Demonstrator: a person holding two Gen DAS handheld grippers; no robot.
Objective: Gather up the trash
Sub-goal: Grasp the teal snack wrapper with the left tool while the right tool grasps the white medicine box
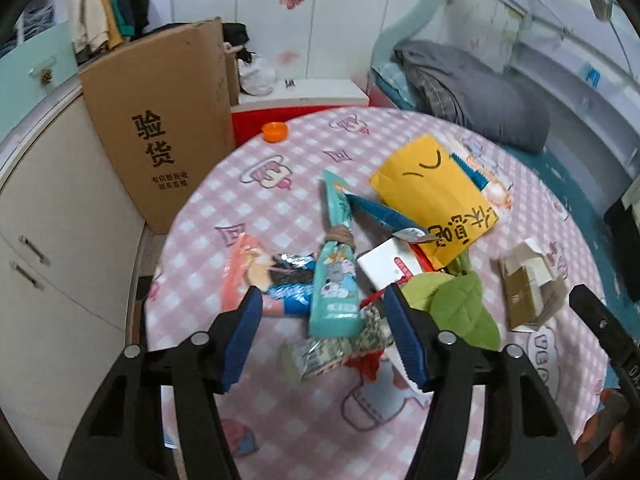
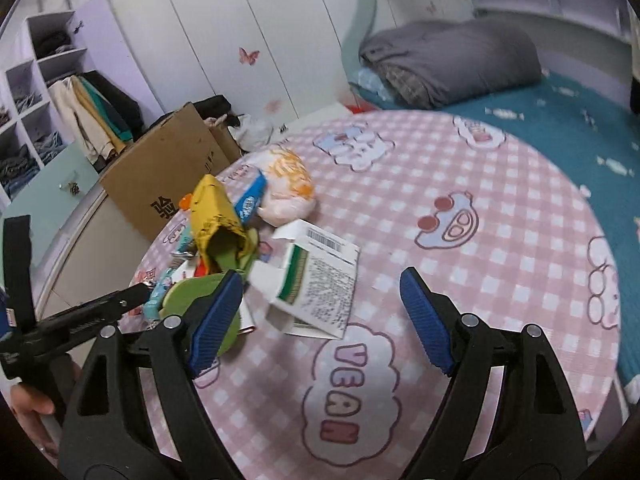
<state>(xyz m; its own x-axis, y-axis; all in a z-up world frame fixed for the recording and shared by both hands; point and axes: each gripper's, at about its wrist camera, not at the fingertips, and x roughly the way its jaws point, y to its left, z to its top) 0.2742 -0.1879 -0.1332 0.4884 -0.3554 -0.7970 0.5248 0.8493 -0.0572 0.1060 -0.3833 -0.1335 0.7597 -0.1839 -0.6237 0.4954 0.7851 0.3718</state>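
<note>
You are working over a round surface [image 1: 280, 152] covered in a pink-and-white checked cloth with cartoon prints, a bed with a grey folded quilt [image 1: 472, 96] behind it and a tall cardboard box [image 1: 160, 128] standing at its far left edge. The trash lies in a loose heap near the middle of that surface. Your left gripper [image 1: 324, 320] hangs over the heap with its jaws apart and nothing pressed between the blue pads [image 1: 244, 336] — the lower end of the teal snack wrapper [image 1: 336, 280] and a crumpled silvery packet [image 1: 340, 350] lie right in the gap, the pink wrapper [image 1: 248, 268] just outside the left pad and the green leaf-shaped piece [image 1: 460, 308] just outside the right one. Beyond them sit the yellow paper bag [image 1: 432, 196], a white carton [image 1: 384, 264] touching it, and a torn brown-and-white box [image 1: 532, 292] off to the right, apart from the heap. A small orange cap [image 1: 275, 132] rests alone near the far edge. Your right gripper [image 2: 320, 316] also has its jaws wide apart and empty — the opened white box with green trim and a barcode [image 2: 320, 280] lies between them, slightly nearer the left pad, not touched by either. In that view the yellow bag [image 2: 216, 212] stands tilted to the left, with a pale plastic bag [image 2: 288, 188] behind it.
</note>
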